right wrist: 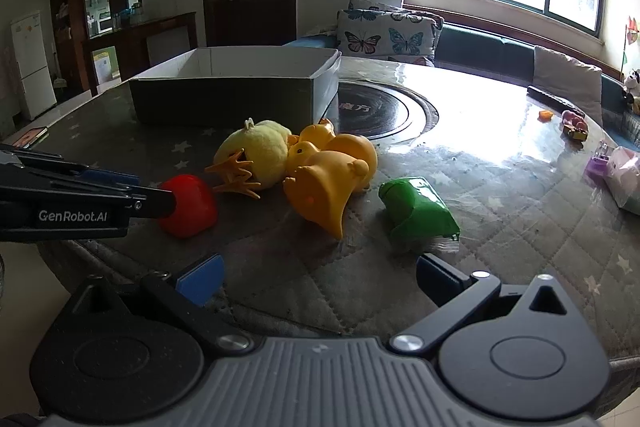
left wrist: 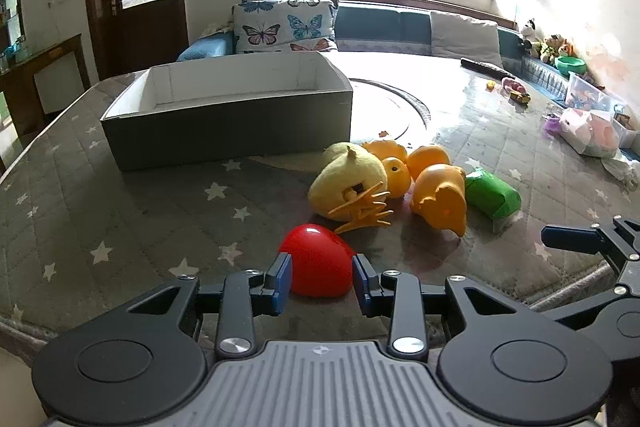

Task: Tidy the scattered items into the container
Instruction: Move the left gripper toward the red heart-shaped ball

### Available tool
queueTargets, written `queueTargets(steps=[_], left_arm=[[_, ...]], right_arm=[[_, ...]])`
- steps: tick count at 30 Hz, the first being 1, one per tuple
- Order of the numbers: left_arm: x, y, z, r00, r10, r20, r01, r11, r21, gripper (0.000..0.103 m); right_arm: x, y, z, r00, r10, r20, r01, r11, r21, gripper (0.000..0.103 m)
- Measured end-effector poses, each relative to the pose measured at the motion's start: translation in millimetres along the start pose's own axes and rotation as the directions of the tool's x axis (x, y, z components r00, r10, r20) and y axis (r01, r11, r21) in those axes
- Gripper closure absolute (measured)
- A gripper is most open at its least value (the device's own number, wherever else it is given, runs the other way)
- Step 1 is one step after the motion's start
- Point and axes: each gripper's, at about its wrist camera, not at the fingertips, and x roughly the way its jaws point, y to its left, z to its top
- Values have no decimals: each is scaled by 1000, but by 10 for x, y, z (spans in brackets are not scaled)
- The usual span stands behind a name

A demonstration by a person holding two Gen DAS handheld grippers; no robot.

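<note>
Scattered toys still lie in a heap on the quilted surface (right wrist: 500, 251): a red heart-shaped toy (left wrist: 318, 261), a fluffy yellow chick (left wrist: 348, 181), several orange rubber ducks (right wrist: 324, 187) and a green packet (right wrist: 418, 213). The grey cardboard box (left wrist: 228, 123) meant to take them stands just behind the heap, and from what I can see of its inside it looks empty, so I'd judge the tidying has barely begun and everything is left to move.

The left hand-held gripper (left wrist: 320, 281) has the red heart between its blue pads, which sit right at its sides; it looks gripped, with the heart resting on the surface. The right hand-held gripper (right wrist: 320, 283) hangs near the surface's front edge, spread as wide as it goes and holding nothing, with the green packet a little beyond its tips.
</note>
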Motion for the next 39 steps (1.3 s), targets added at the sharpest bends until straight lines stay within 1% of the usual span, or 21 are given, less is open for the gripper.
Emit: queueTargets(steps=[3,4,7,10,23,39], left_arm=[[1,-7,-17,1000,6,-5,-6,1000,5,67],[5,-57,-43,1000,13,-7,-13,1000,24,67],[29,-39,-26,999,-5,-33,6,1000,15,67],[43,-57,-6,999,-6,-44,7,1000,18,67],[85,-41,-47,998,-17,-65,18,1000,21,67],[142,-3,-67,995,-22,-97,24,1000,16,67]], right_arm=[[-2,2,-1,1000,4,0,-4,1000,-1,0],[-3,3,-3,1000,5,1,-5,1000,-2,0],[27,-6,-52,1000,5,-3,-5,1000,1,0],[22,0,-70,1000,8,-9,-8,1000,2,0],[98,43,-57,998,30,-46,-30,1000,-3,0],[160,68,-65,997,44,-68,-44,999,-6,0]])
